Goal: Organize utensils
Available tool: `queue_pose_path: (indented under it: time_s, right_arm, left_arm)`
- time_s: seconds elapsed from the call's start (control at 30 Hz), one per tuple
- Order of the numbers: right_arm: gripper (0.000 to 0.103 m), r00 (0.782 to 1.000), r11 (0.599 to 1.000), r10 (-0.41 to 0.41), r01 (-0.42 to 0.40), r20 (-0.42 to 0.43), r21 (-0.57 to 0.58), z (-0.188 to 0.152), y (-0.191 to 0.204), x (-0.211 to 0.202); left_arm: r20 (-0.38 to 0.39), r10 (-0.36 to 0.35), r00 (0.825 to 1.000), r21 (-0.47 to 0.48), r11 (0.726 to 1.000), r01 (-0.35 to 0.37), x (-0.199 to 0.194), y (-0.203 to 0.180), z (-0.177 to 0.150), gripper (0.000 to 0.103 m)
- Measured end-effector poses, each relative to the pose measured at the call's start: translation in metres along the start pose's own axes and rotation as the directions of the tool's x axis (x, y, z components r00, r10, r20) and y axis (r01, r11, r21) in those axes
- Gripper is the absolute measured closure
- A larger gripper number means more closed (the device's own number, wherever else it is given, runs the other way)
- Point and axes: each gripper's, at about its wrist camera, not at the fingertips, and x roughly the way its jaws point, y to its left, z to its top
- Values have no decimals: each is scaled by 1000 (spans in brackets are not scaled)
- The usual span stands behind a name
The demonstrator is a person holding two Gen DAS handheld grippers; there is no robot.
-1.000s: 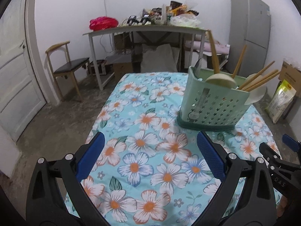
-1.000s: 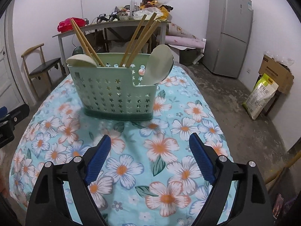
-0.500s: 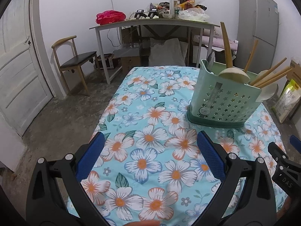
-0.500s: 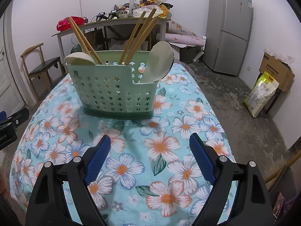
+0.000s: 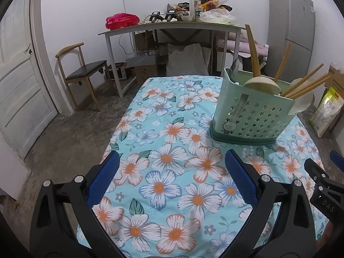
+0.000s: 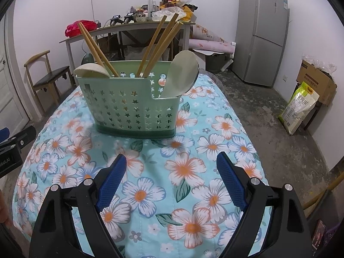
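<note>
A green star-holed utensil holder (image 5: 251,118) (image 6: 129,107) stands on the floral tablecloth (image 5: 172,172) (image 6: 193,172). It holds wooden chopsticks (image 6: 159,43) (image 5: 305,83), two cream spoons (image 6: 180,75) (image 5: 262,85) and a wooden handle (image 5: 251,49). My left gripper (image 5: 172,165) is open and empty, low over the cloth, left of and nearer than the holder. My right gripper (image 6: 169,169) is open and empty, in front of the holder. The right gripper's tip shows at the right edge of the left wrist view (image 5: 322,185).
A cluttered grey table (image 5: 172,25) stands behind against the wall, with a wooden chair (image 5: 81,71) to its left and a white door (image 5: 19,86). A grey fridge (image 6: 262,32) stands at the back right, with a cardboard box (image 6: 316,79) and a bag (image 6: 298,107) on the floor.
Both grippers have drawn slightly back and up from the holder; the left view has swung a little left. Jaws stay open and empty. The holder has not moved.
</note>
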Motion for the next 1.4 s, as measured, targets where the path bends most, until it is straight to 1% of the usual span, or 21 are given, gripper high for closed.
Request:
queue_pose_path:
  time_s: [0.3, 1.0, 1.4]
  right_arm:
    - [20, 1000, 1000, -1, 1, 6, 3, 2, -1, -2]
    - [20, 1000, 1000, -2, 2, 7, 4, 3, -1, -3]
    - [20, 1000, 1000, -5, 5, 8, 9, 4, -3, -4]
  left_arm:
    - [-8, -11, 1000, 3, 1000, 11, 0, -1, 3, 8]
    - [-9, -10, 1000, 4, 1000, 10, -1, 0, 4, 8]
    - [-20, -21, 1000, 6, 1000, 22, -2, -4, -3, 8]
